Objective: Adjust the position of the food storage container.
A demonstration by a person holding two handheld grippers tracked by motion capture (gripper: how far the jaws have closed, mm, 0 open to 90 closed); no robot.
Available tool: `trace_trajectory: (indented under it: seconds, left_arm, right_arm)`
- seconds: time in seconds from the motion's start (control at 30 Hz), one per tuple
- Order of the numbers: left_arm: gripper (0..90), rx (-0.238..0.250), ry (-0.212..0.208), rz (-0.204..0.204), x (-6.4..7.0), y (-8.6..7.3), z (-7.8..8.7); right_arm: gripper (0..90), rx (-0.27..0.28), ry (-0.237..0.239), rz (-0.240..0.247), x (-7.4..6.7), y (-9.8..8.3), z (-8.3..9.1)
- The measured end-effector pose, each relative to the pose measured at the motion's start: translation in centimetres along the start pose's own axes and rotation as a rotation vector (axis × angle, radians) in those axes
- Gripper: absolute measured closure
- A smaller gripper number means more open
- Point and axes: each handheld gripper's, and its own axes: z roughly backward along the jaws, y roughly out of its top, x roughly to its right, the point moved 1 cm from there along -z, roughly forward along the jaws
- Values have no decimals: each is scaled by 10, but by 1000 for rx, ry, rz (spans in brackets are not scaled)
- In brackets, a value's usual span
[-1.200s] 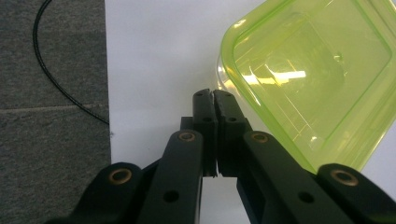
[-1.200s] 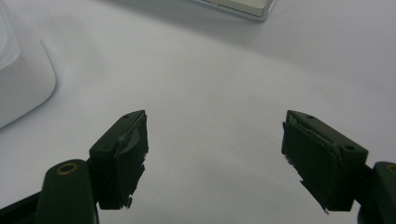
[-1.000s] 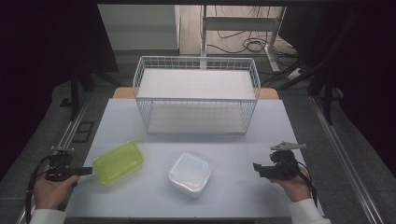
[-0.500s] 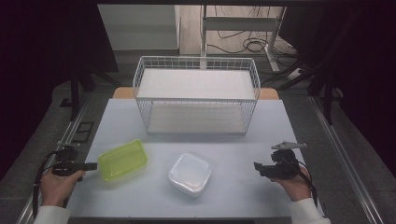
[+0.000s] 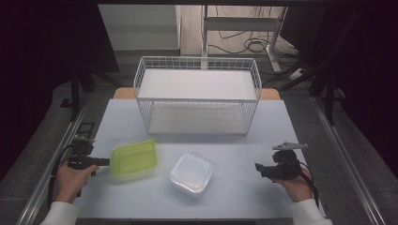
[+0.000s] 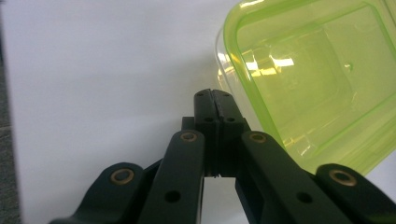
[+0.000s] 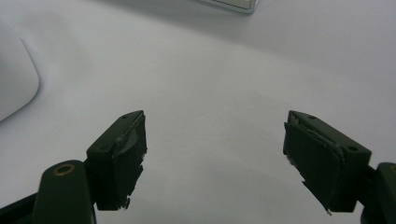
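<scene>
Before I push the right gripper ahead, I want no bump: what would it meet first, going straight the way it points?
The right gripper, jaws open, points across the table toward the clear lidded container. That container looks like the first thing in its line, though how squarely it lines up is hard to judge.

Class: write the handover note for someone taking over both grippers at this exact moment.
Left gripper: jaws shut, tip against the edge of the green translucent plastic container; whether anything is pinched is unclear.
Right gripper: jaws open, holding nothing, over bare table.
Clear square plastic container sits near the table's front; white wire basket stands behind.
Done: neither container is in the basket.
Left: probably moving both containers there.
</scene>
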Motion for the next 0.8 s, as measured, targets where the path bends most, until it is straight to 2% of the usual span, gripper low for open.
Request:
trace_trajectory:
  seconds: [0.13, 0.47, 0.63, 0.8]
  left_arm:
    - [893, -10, -18, -16, 10, 0, -3]
    - [891, -20, -31, -38, 24, 1, -8]
    - [891, -15, -39, -51, 35, 7, -15]
    - [891, -18, -45, -57, 40, 11, -18]
  right_arm:
    - [214, 1, 0, 0, 0, 0, 1]
    - [213, -1, 4, 4, -2, 1, 0]
    - [213, -3, 7, 8, -4, 1, 0]
    - [213, -4, 7, 6, -4, 1, -1]
